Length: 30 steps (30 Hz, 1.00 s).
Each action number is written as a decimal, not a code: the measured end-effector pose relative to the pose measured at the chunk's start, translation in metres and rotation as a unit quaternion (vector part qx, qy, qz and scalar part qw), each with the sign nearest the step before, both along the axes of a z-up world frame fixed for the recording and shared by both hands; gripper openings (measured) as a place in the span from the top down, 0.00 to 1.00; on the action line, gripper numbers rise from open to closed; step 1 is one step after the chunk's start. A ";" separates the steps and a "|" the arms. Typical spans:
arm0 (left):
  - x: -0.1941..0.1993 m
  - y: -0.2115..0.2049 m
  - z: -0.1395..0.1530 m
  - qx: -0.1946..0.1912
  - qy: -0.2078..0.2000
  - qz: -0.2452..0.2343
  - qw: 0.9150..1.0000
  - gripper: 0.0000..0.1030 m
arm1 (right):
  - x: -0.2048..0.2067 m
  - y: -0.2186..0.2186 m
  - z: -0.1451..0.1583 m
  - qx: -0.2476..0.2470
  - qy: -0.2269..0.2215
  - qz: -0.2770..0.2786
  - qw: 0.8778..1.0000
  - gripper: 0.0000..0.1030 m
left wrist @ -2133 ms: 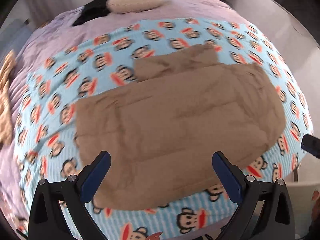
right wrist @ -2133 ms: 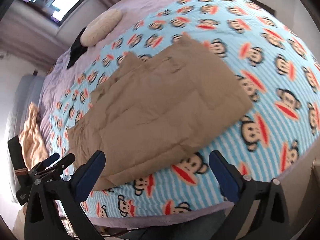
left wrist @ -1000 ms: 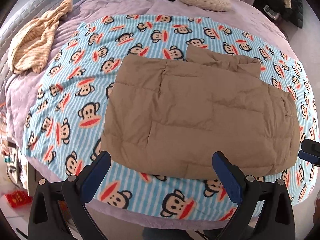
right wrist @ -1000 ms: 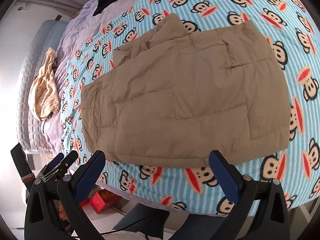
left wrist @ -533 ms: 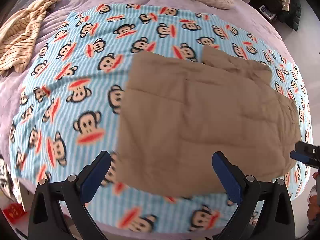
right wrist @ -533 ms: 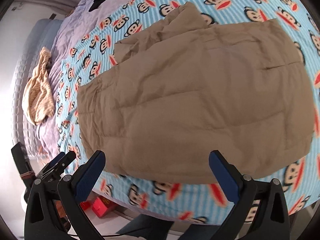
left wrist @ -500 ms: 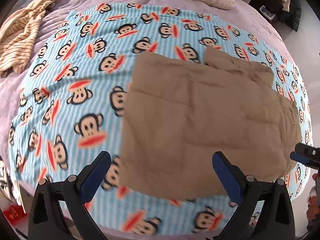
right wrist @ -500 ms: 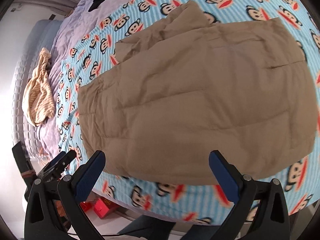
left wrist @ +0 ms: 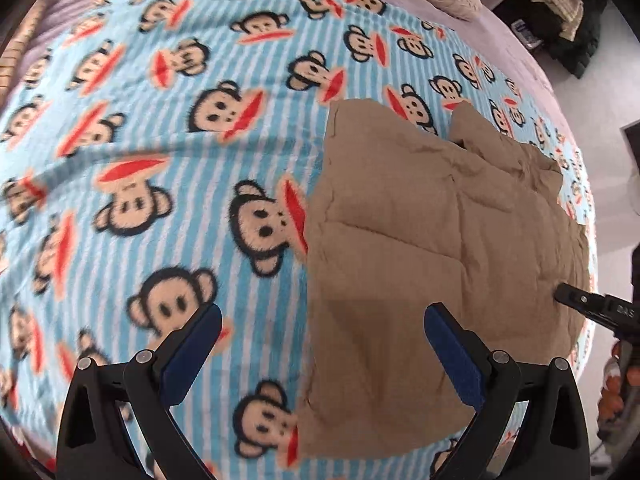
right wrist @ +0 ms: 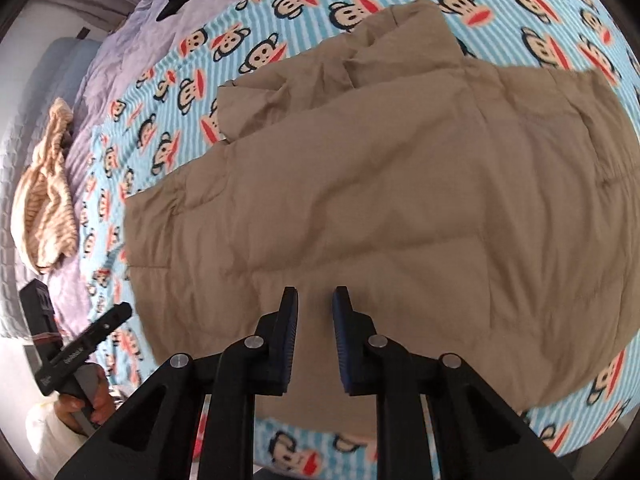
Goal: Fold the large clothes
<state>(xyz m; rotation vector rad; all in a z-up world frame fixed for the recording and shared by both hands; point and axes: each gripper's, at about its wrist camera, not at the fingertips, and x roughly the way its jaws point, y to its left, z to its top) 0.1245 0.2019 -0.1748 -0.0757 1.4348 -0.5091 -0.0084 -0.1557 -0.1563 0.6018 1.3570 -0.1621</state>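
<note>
Monkey-print blanket (left wrist: 168, 184) covered the bed in the left wrist view; the tan quilted jacket (left wrist: 432, 264) lay flat on its right part. Above the jacket's near-left edge, the left gripper (left wrist: 322, 346) was spread wide.

From the right wrist, the right gripper (right wrist: 314, 322) stood narrowed, a small gap left, over the jacket's (right wrist: 384, 184) near edge, gripping nothing.

Left tool (left wrist: 322, 354) with jaws spread wide, right tool (right wrist: 314, 326) with jaws drawn nearly together, narrow gap between pads, both empty, pointing toward 12 o'clock.
</note>
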 end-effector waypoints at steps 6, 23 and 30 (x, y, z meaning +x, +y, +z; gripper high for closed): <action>0.025 -0.014 -0.052 -0.080 0.053 -0.025 0.995 0.02 | 0.021 -0.002 -0.019 -0.026 -0.005 0.015 1.000 0.81; 0.027 -0.068 -0.061 -0.205 0.129 -0.078 0.967 0.75 | 0.040 -0.005 -0.056 -0.058 -0.018 0.022 0.998 0.81; -0.010 -0.127 0.052 -0.268 0.089 -0.159 0.946 0.75 | 0.040 -0.017 -0.066 -0.022 -0.030 -0.001 0.999 0.83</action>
